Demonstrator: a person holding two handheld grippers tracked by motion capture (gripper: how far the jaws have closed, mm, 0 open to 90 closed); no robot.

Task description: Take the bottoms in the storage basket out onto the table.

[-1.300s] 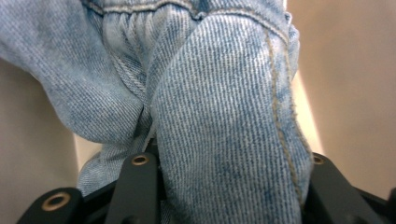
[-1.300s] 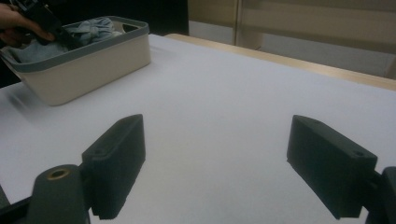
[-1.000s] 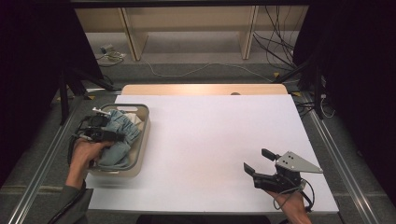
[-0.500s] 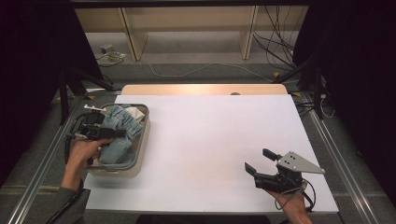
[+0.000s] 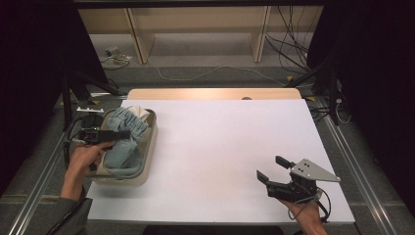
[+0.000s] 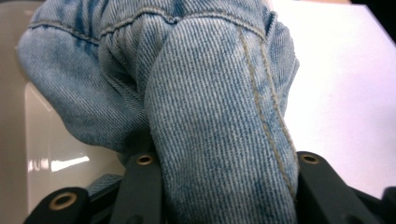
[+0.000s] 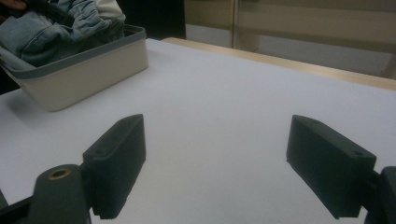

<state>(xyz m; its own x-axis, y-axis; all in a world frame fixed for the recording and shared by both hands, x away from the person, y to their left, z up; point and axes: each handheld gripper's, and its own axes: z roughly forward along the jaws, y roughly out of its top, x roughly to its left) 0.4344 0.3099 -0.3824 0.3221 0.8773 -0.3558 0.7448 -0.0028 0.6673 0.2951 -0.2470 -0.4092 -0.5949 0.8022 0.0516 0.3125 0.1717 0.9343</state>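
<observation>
1. Well, your left gripper sat over the bin at the table's left edge, and its jaws were clamped on a thick fold of the denim garment.
2. Seen along that gripper's own jaws, the denim garment bulged up between them, a stitched seam running down the pinched fold, with the pale inner wall of the bin to one side and the white table to the other.
3. You had the rest of the denim lying bunched inside the bin, a bit of cream cloth showing at its far end.
4. Your right gripper was near the table's front right corner, well apart from the bin, its jaws spread wide and holding nothing.
5. From the right gripper view, bare white table lay between the jaws, and the bin with the denim garment stood far off at the upper left.
</observation>
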